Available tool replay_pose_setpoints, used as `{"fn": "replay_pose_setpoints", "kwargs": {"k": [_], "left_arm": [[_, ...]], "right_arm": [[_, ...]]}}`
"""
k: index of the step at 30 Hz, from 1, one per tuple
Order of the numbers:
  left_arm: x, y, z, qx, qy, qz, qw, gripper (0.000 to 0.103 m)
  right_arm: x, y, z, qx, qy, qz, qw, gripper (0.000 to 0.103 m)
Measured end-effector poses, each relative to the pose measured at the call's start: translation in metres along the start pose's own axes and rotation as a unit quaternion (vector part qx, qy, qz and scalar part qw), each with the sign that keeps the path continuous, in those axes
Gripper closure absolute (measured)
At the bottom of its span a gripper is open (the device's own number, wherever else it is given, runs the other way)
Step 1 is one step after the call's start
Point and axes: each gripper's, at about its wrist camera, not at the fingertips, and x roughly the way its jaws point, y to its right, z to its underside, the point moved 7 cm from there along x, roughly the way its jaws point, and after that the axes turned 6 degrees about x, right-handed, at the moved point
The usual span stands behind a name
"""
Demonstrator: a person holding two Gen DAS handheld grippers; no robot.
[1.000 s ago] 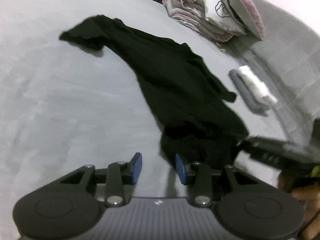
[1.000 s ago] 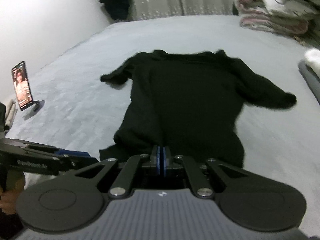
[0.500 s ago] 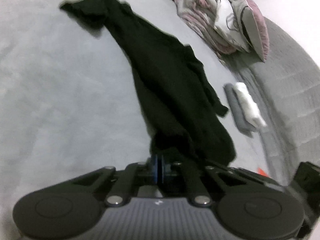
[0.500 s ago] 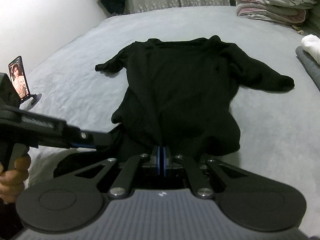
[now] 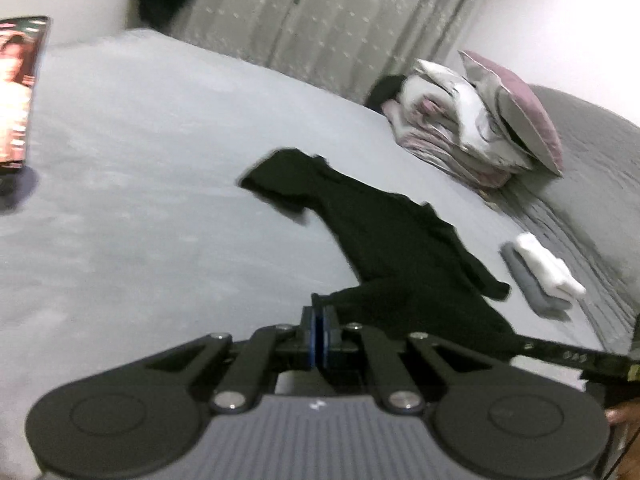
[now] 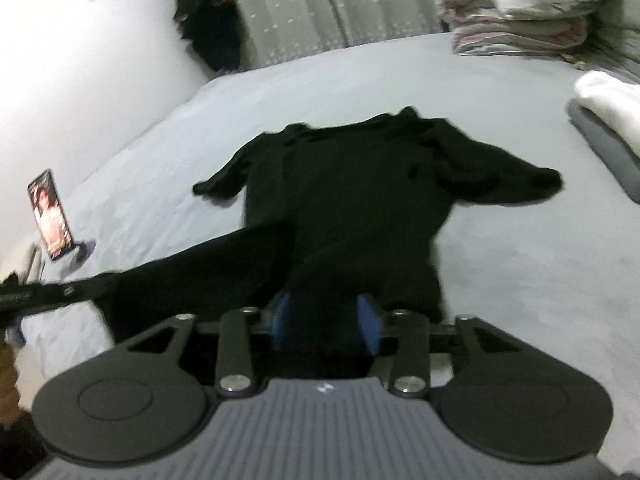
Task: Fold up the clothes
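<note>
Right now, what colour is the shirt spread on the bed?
Plain black shirt, clearest in the right wrist view.

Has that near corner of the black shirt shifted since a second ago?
Yes. The left gripper, shut on the black shirt's hem corner, has drawn it sideways toward the propped phone, away from the folded white cloth.

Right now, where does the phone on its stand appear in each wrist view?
Left wrist view: the phone is at the far left edge, cropped and blurred, on the grey bed.
Right wrist view: the phone stands at lower left.
Shared landmark: the black shirt beyond it.
</note>
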Motion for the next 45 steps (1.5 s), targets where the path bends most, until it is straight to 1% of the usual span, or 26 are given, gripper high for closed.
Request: {"fn": "replay_pose_setpoints", "kwargs": {"k": [4, 7, 8, 9, 11, 13, 14, 16, 18, 19, 20, 21, 22, 23, 26, 30, 32, 35, 40, 41, 43, 44, 45], "left_arm": [[-0.016, -0.025, 0.003, -0.019, 0.018, -0.032, 0.9991, 0.1], [-0.025, -0.042, 0.004, -0.025, 0.038, -0.066, 0.9968, 0.1], [-0.027, -0.047, 0.005, -0.029, 0.038, -0.073, 0.9962, 0.1], [-0.028, -0.052, 0.007, -0.032, 0.038, -0.08, 0.9956, 0.1], [-0.022, -0.059, 0.012, -0.034, 0.023, -0.095, 0.9947, 0.1], [-0.013, -0.066, 0.018, -0.039, 0.006, -0.101, 0.9941, 0.1], [-0.009, -0.068, 0.022, -0.044, -0.002, -0.099, 0.9941, 0.099], [-0.002, -0.073, 0.027, -0.061, -0.017, -0.086, 0.9943, 0.097], [0.0, -0.072, 0.027, -0.063, -0.017, -0.076, 0.9949, 0.097], [-0.001, -0.069, 0.025, -0.058, -0.012, -0.073, 0.9956, 0.092], [-0.002, -0.066, 0.024, -0.052, -0.006, -0.069, 0.9962, 0.084], [-0.004, -0.062, 0.022, -0.044, 0.001, -0.067, 0.9968, 0.078], [-0.005, -0.058, 0.02, -0.035, 0.01, -0.064, 0.9973, 0.068], [-0.006, -0.054, 0.019, -0.026, 0.019, -0.06, 0.9976, 0.064], [-0.005, -0.036, 0.016, 0.002, 0.029, -0.034, 0.999, 0.062], [0.002, -0.001, 0.02, 0.038, 0.02, 0.028, 0.9987, 0.058], [0.006, 0.021, 0.024, 0.065, 0.014, 0.054, 0.9964, 0.055], [0.013, 0.05, 0.032, 0.099, 0.002, 0.088, 0.9912, 0.053], [0.026, 0.087, 0.045, 0.145, -0.021, 0.131, 0.9805, 0.051], [0.028, 0.091, 0.048, 0.152, -0.026, 0.139, 0.9782, 0.05], [0.034, 0.1, 0.053, 0.167, -0.038, 0.151, 0.9736, 0.05], [0.038, 0.105, 0.056, 0.176, -0.045, 0.155, 0.9712, 0.05], [0.042, 0.108, 0.059, 0.185, -0.05, 0.155, 0.9692, 0.05]], "right_arm": [[-0.005, 0.013, -0.004, 0.026, 0.009, 0.013, 1.0, 0.059], [-0.01, 0.025, -0.005, 0.045, 0.018, 0.027, 0.998, 0.059], [-0.01, 0.028, -0.006, 0.051, 0.019, 0.031, 0.998, 0.059], [-0.01, 0.032, -0.006, 0.058, 0.018, 0.034, 0.998, 0.059], [-0.009, 0.038, -0.004, 0.073, 0.016, 0.038, 0.996, 0.059], [-0.005, 0.042, -0.003, 0.084, 0.009, 0.04, 0.996, 0.059], [-0.002, 0.043, -0.002, 0.087, 0.005, 0.041, 0.995, 0.059], [0.005, 0.043, 0.001, 0.091, -0.005, 0.043, 0.995, 0.059], [0.009, 0.04, 0.003, 0.086, -0.012, 0.043, 0.995, 0.059], [0.011, 0.037, 0.004, 0.081, -0.015, 0.043, 0.996, 0.059], [0.012, 0.034, 0.005, 0.076, -0.018, 0.043, 0.996, 0.059], [0.014, 0.031, 0.006, 0.07, -0.02, 0.044, 0.996, 0.059], [0.015, 0.029, 0.008, 0.064, -0.022, 0.044, 0.997, 0.059], [0.017, 0.027, 0.008, 0.06, -0.024, 0.044, 0.997, 0.059], [0.021, 0.023, 0.01, 0.052, -0.029, 0.043, 0.997, 0.059], [0.025, 0.017, 0.01, 0.045, -0.035, 0.038, 0.998, 0.059], [0.026, 0.014, 0.009, 0.045, -0.038, 0.032, 0.998, 0.059], [0.028, 0.008, 0.009, 0.051, -0.041, 0.019, 0.998, 0.059], [0.035, 0.005, 0.007, 0.073, -0.046, 0.007, 0.996, 0.06], [0.037, 0.006, 0.005, 0.079, -0.046, 0.005, 0.996, 0.061], [0.041, 0.007, 0.002, 0.091, -0.047, 0.003, 0.995, 0.072], [0.043, 0.008, 0.0, 0.096, -0.047, 0.002, 0.994, 0.075], [0.045, 0.008, -0.002, 0.102, -0.047, 0.0, 0.994, 0.082]]}}
